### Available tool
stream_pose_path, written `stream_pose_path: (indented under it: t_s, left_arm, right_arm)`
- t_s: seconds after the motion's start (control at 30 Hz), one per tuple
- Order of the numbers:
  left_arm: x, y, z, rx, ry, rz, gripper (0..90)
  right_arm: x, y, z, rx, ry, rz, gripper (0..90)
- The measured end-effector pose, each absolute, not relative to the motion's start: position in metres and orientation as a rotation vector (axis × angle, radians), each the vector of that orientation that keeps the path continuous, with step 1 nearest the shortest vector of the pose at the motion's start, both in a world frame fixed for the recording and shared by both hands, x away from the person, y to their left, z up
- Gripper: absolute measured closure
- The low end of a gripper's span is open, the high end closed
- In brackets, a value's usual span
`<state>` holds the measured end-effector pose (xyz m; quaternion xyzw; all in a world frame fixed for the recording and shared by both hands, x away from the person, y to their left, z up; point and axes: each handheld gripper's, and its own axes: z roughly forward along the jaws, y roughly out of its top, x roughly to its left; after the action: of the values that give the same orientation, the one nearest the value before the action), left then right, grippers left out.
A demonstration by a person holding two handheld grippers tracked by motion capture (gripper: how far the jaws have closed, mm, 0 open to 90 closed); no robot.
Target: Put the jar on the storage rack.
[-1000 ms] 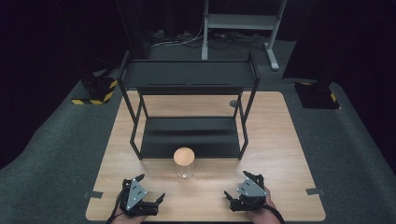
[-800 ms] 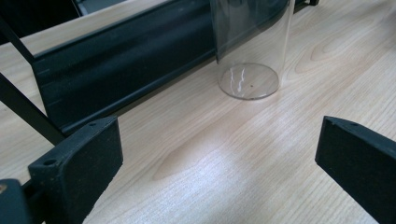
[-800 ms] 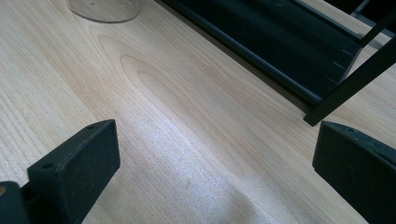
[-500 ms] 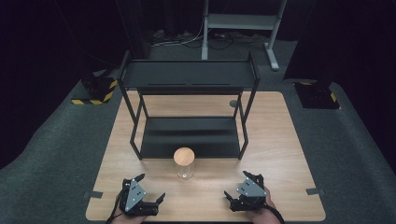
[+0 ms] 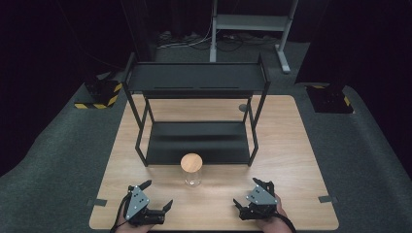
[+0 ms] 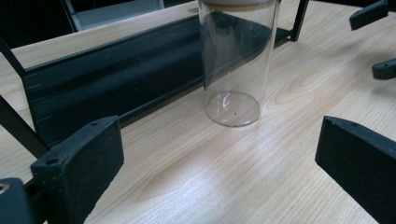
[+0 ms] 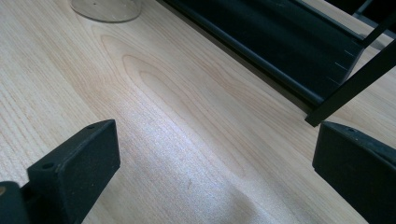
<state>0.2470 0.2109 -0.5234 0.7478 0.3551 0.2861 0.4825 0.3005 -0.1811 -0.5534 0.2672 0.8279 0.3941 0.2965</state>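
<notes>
My left claw (image 5: 158, 196) and right claw (image 5: 248, 193) both rest spread wide, holding nothing; the clear glass jar with round wooden lid (image 5: 192, 170) stands upright ahead between them, near the black metal shelf rack (image 5: 194, 80).

clear jar (image 5: 192, 175), blk rack (image 5: 194, 80), wood-grain table (image 5: 301, 145)

A dark-curtained lab or recording studio: a lone wooden table (image 5: 301, 145) on grey carpet, black-and-yellow taped stand bases (image 5: 97, 94), loose floor cables (image 5: 189, 41) and a metal equipment frame (image 5: 248, 22) behind.
</notes>
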Motion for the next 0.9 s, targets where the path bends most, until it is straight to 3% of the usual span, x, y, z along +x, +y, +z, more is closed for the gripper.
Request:
stream_pose_path:
  t_s: [0.9]
  left_arm:
    - [0.249,0.213,-0.507,1.825,0.88,0.734,0.9]
  right_arm:
    - [0.301,-0.181,-0.554,0.705,2.208,1.05,0.0]
